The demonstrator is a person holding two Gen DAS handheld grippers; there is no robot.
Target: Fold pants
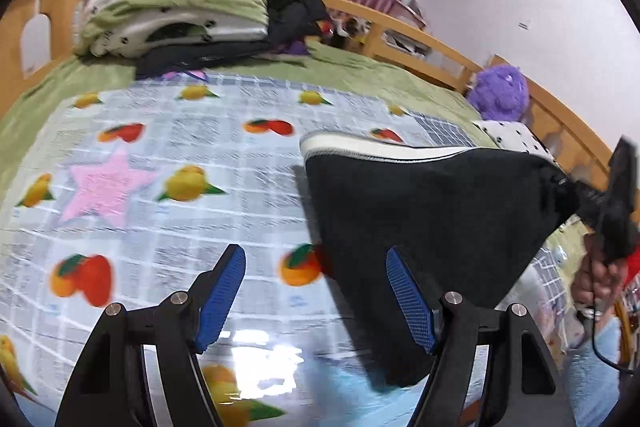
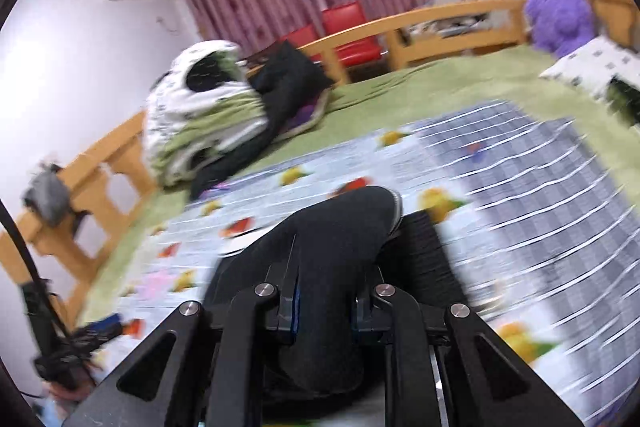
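right claw [image 2: 324,307] is clamped on the black pants [image 1: 420,227], lifting one end above the fruit mat [image 1: 160,163] on the bed; left claw [image 1: 316,299] stands wide and empty. i judge the folding just begun, no neat fold yet.

black pants [image 1: 404,227] with white stripe, bunched, seemingly lifted at one end, draping onto fruit-print cloth [image 1: 168,155]
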